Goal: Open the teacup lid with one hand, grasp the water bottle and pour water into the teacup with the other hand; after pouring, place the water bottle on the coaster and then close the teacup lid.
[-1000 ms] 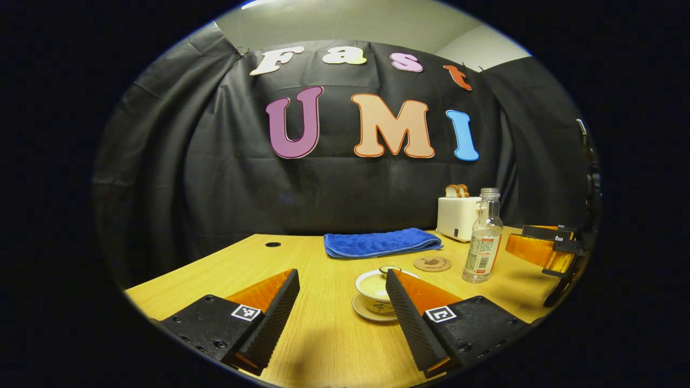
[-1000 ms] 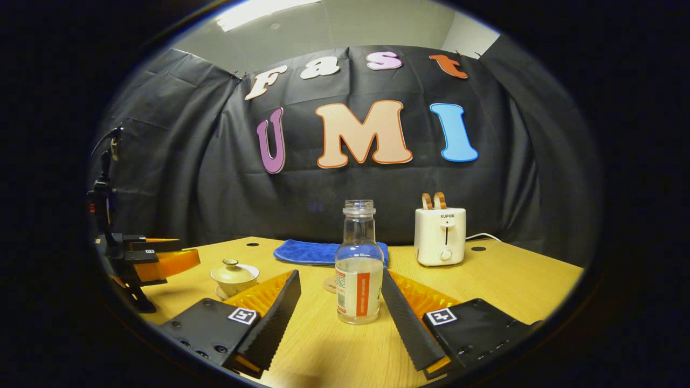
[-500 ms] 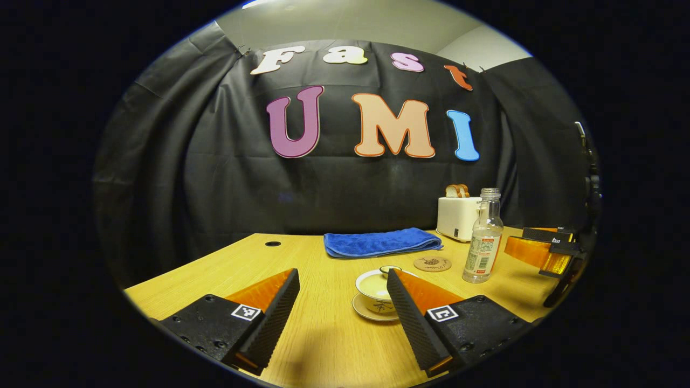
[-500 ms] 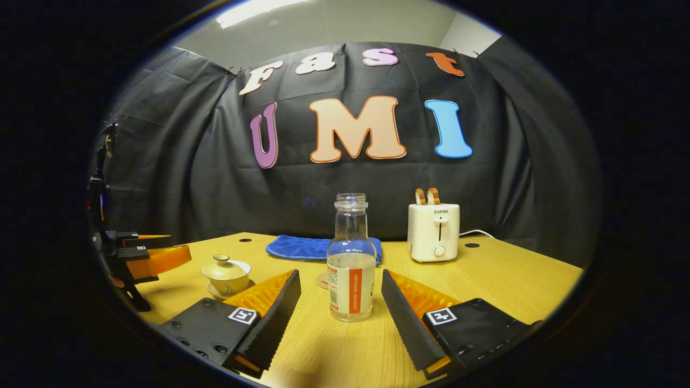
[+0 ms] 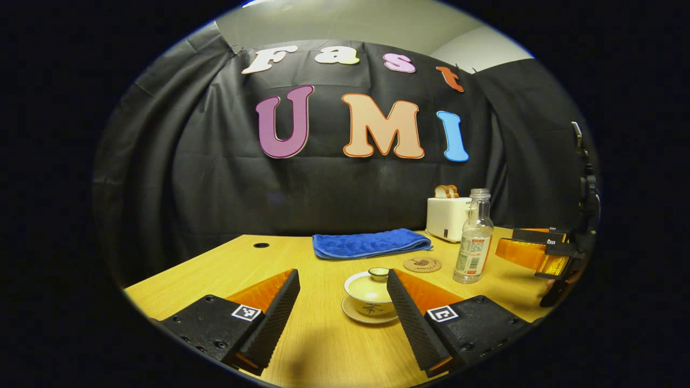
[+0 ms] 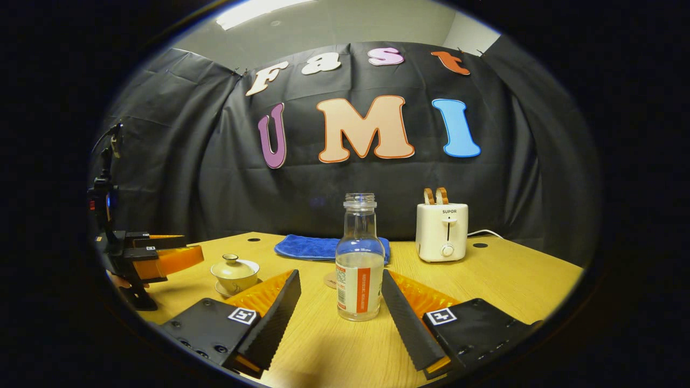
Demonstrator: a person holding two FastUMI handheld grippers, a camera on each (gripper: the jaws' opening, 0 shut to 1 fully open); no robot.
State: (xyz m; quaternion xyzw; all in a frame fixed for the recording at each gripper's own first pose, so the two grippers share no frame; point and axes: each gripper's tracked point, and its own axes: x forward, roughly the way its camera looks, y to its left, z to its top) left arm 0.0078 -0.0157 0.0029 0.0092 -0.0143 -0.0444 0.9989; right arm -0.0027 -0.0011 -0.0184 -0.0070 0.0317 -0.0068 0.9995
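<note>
A cream teacup with its lid on sits on a saucer, just ahead of my left gripper. That gripper is open and the cup is close to its right finger, untouched. The clear, capless water bottle, about half full, stands on the table between the fingertips of my open right gripper, with a gap on each side. A round cork coaster lies between cup and bottle. The right gripper shows at the far right in the left gripper view, the left gripper and teacup at the left in the right gripper view.
A folded blue towel lies at the back of the wooden table. A white toaster with bread slices stands behind and to the right of the bottle, its cord trailing right. Black cloth walls off the far side.
The left gripper has shifted slightly, so the teacup shows more fully beside its right finger. The right gripper swayed a little around the bottle. Both stay open; nothing was taken hold of.
</note>
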